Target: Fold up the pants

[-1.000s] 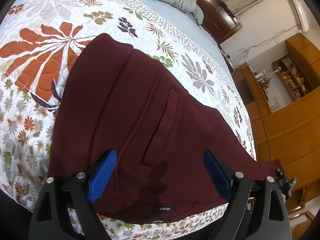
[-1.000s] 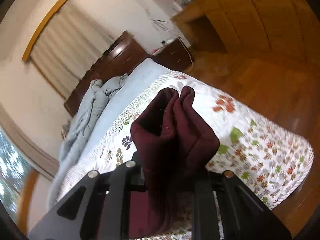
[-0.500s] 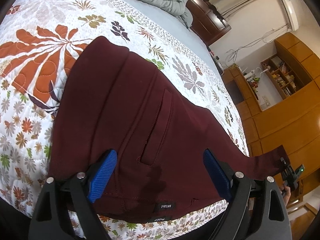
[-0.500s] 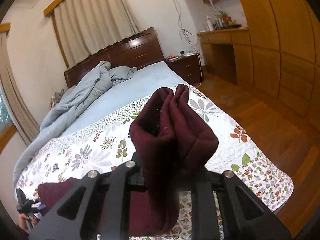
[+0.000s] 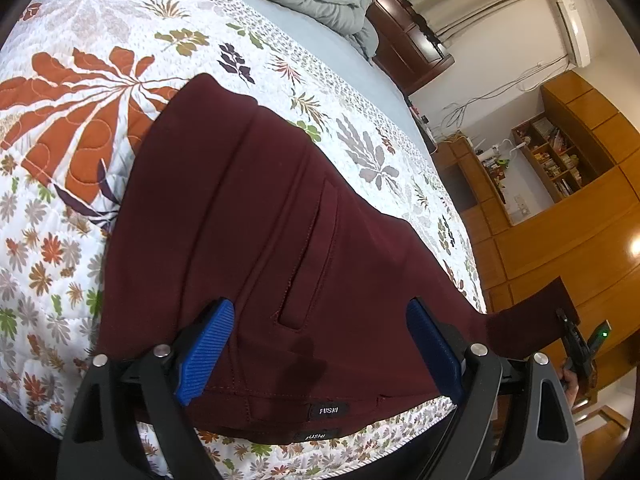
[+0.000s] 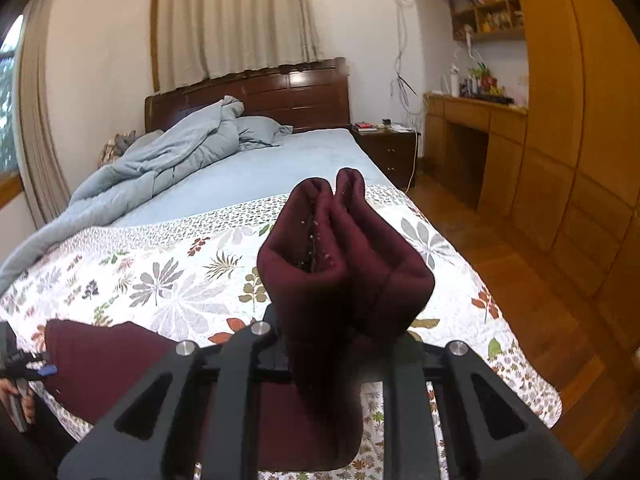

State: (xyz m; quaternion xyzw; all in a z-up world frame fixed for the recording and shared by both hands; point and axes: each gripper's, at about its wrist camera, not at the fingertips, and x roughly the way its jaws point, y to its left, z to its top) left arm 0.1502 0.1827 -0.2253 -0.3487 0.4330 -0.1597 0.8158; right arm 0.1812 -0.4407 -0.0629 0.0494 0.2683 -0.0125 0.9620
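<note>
Dark maroon pants (image 5: 260, 240) lie on the floral quilt (image 5: 80, 80), waistband and label toward me. In the left wrist view my left gripper (image 5: 320, 308) hovers open over the waistband. Its blue pads (image 5: 208, 344) stand wide apart, pressing on nothing. The pant legs stretch to the right and rise off the bed edge to my right gripper (image 5: 576, 344). In the right wrist view my right gripper (image 6: 320, 344) is shut on the bunched leg ends (image 6: 344, 272), which hide its fingertips. The left gripper (image 6: 24, 364) shows at the far left edge.
A crumpled grey duvet (image 6: 152, 168) and a dark wooden headboard (image 6: 280, 92) are at the far end of the bed. A nightstand (image 6: 384, 148), desk and wooden wardrobes (image 6: 580, 160) line the right side, over wooden floor (image 6: 520, 300).
My right gripper rolled level and rose, carrying the leg ends higher above the bed edge. The left gripper stayed open over the waistband.
</note>
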